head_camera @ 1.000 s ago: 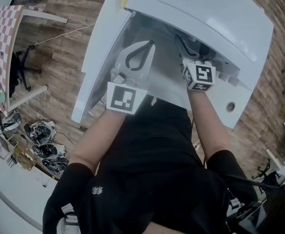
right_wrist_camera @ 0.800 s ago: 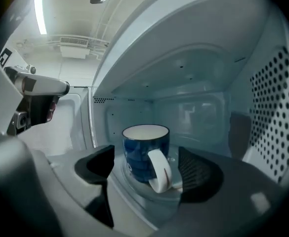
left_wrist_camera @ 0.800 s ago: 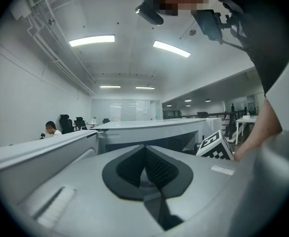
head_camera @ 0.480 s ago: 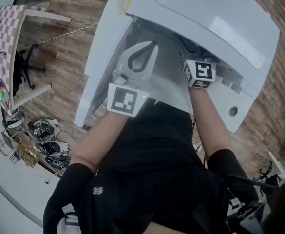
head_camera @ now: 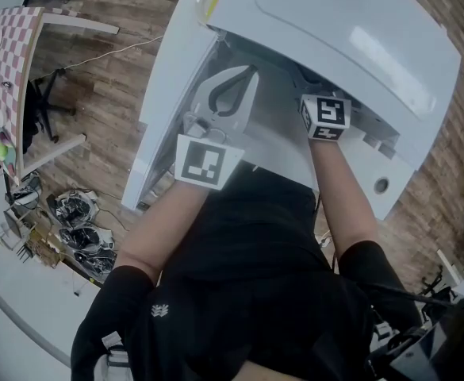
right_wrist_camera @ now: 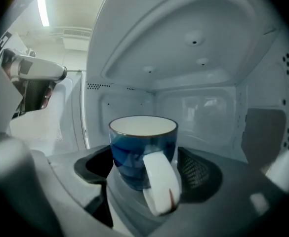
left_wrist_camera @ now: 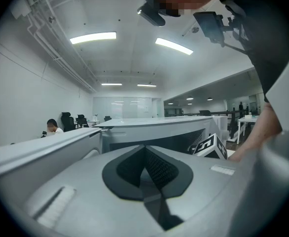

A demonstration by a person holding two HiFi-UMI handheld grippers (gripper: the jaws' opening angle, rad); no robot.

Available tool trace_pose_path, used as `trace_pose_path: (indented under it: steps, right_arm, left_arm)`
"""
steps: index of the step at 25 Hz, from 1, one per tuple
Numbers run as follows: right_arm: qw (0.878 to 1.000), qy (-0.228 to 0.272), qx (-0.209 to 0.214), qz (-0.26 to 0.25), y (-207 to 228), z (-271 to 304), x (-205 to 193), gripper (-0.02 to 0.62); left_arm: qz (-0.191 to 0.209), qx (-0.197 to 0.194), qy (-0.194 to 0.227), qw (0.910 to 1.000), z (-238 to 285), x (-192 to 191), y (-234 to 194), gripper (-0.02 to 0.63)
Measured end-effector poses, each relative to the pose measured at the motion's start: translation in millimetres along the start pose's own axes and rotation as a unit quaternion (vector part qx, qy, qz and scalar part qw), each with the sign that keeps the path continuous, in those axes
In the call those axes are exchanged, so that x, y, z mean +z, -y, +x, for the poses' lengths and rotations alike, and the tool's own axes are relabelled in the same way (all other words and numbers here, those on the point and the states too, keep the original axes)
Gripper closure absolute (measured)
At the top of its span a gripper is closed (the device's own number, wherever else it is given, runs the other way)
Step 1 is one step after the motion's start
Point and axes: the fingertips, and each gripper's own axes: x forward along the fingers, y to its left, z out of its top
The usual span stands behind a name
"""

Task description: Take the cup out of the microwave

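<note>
Now: right tongs point(right_wrist_camera: 144, 171) have just been opening and stand wide apart. Cup point(right_wrist_camera: 142, 152) sits between them inside microwave point(right_wrist_camera: 193, 73), upright, long axis vertical, handle point(right_wrist_camera: 160, 184) pointing near. Left tongs point(left_wrist_camera: 145, 171) together, empty.

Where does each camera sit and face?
Head view: on the head, steeply down at the microwave; shows arms, left gripper, right gripper.
Left gripper view: rides its shut jaws, facing past the microwave into an office; shows a forearm.
Right gripper view: inside the microwave, facing the cup between jaws that have just been opening.
Shared: head and left gripper views show the right gripper's cube.
</note>
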Motion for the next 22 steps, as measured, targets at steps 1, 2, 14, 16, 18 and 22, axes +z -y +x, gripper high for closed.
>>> trace_pose_path:
  steps: [1,2,14,16,18,22]
  right_arm:
    - [1.000,-0.006,0.003,-0.007,-1,1,-2,0.191]
    - [1.000,-0.010,0.006,-0.011,-1,1,-2,0.210]
    - [1.000,-0.011,0.023,-0.003,-1,-12,0,0.223]
    - [1.000,-0.009,0.026,-0.005,-2,-16,3,0.222]
    - [1.000,-0.008,0.030,-0.006,-3,-20,6,0.223]
    - [0.999,-0.007,0.040,-0.008,-9,-29,12,0.224]
  left_arm:
    - [-0.002,0.002,-0.002,1.0000,0,-1,-1,0.600]
    - [-0.002,0.004,-0.002,1.0000,0,-2,-1,0.600]
    - [-0.005,0.023,-0.003,0.9997,-12,6,-2,0.600]
    - [-0.006,0.027,-0.004,0.9996,-15,8,-1,0.600]
    - [-0.006,0.030,-0.002,0.9995,-18,12,-1,0.600]
    - [-0.006,0.038,0.000,0.9993,-24,20,-1,0.600]
